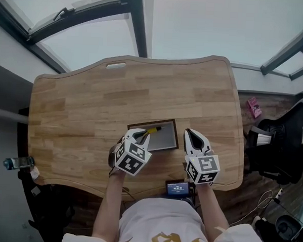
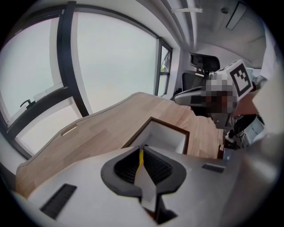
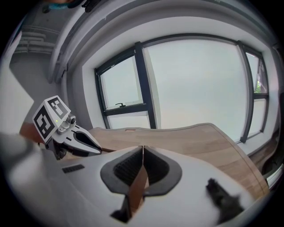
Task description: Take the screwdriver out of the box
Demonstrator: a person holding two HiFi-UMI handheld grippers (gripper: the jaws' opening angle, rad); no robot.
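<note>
The left gripper (image 1: pixel 142 134) (image 2: pixel 141 150) is clamped on the screwdriver (image 1: pixel 153 129). In the left gripper view a thin yellow strip of the tool (image 2: pixel 141 158) shows pinched between the ribbed pads. From these jaws the yellow-and-black screwdriver runs forward and to the right, over the far part of the box (image 1: pixel 176 136) (image 2: pixel 166 137). Whether it rests on the box's pale bottom or hangs clear of it cannot be told. The shallow, dark-rimmed box lies directly under and ahead of the left gripper's tips on the wooden desk (image 1: pixel 81 114). The right gripper (image 1: pixel 189 131) (image 3: pixel 143 148) is just to the right of the box, with its jaws pressed together on nothing. Its own view shows the left gripper (image 3: pixel 100 150) off to its left. A small lit screen (image 1: pixel 178 187) sits at the desk's near edge behind both grippers. An office chair (image 1: pixel 287 140) stands well to the right of the right gripper.
</note>
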